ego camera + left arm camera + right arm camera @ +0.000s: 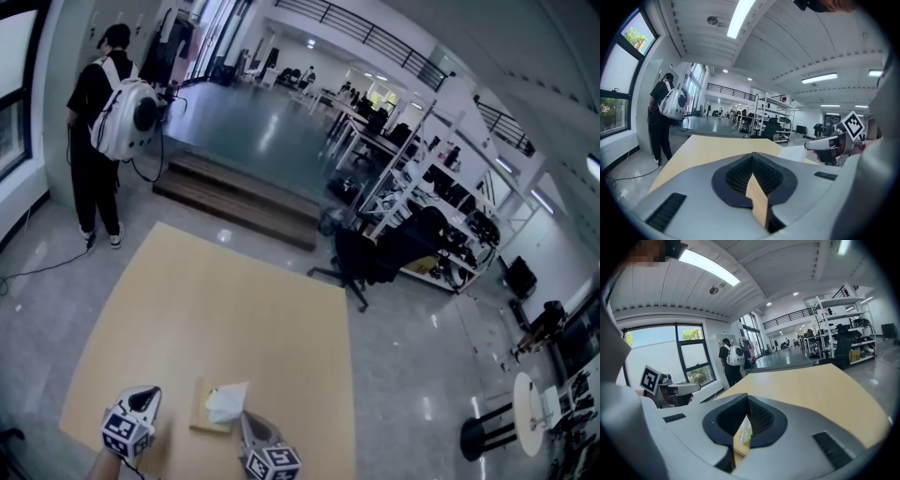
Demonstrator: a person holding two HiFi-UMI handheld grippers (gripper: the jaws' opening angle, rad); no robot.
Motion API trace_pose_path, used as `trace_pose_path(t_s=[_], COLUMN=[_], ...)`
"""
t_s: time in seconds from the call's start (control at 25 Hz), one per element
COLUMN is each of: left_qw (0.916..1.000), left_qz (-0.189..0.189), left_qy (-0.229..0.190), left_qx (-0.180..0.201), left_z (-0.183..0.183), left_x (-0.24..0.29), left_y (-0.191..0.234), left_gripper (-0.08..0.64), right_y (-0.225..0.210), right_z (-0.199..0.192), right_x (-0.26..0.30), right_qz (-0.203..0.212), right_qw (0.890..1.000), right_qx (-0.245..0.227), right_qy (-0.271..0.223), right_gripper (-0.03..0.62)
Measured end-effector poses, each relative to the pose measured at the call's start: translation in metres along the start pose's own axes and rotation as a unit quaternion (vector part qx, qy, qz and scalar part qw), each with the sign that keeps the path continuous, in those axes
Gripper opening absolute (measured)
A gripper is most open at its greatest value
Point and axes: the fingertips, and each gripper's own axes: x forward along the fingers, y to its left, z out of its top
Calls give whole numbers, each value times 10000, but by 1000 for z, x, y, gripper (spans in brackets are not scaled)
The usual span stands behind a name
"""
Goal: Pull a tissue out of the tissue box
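- Head view: a tan table (234, 300). The tissue box (201, 415) lies near its close edge, between the two tools. One tissue (227, 401) stands crumpled out of the box top, not free of it.
- Same view: the left gripper (143, 401) sits just beside the box's left side, apart from it. The right gripper (249, 424) is at the box's right, its tip by the tissue's lower corner. Whether they touch, I cannot tell.
- Left gripper view: jaws drawn together, nothing between them. Only bare table shows through the slit. A white bit of the tissue (794, 152) shows off to the right.
- Right gripper view: jaws together at the tips. Through the slit the tissue (746, 431) and a box edge show below. It looks unpinched, though I am not certain.
- Far side: a person (101, 122) with a white backpack stands off the table, uninvolved.
- Progress, as judged: nothing is pulled yet. Left to do: open the right jaws, close them on the tissue and draw it clear. The left tool may need to steady the box.
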Motion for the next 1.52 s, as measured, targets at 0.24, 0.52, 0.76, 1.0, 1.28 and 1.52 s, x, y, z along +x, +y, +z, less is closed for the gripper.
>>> trace_pose_path(t_s=[0.24,0.52,0.76,1.0,1.28,1.52], left_qw=[9996,9984,9968,9947,9950,9946], left_qz=[-38,-57,-101,-82,-166,-220], left_qy=[-215,-456,-646,-851,-785,-772], left_qx=[187,328,466,572,592,664], left_z=[23,51,63,77,74,77], left_x=[-6,-8,-8,-16,-15,-13], left_y=[-5,-15,-32,-41,-43,-46], left_gripper=[6,6,6,6,6,6], right_y=[2,0,-5,-3,-8,-5], right_z=[20,55,68,76,72,77], right_x=[-11,-26,-46,-67,-73,-70], right_qz=[-51,-86,-151,-253,-355,-335], right_qw=[9996,9978,9960,9936,9931,9934], right_qx=[-152,-315,-380,-424,-375,-403], right_qy=[-241,-583,-799,-1017,-1052,-1025], right_gripper=[0,0,0,0,0,0])
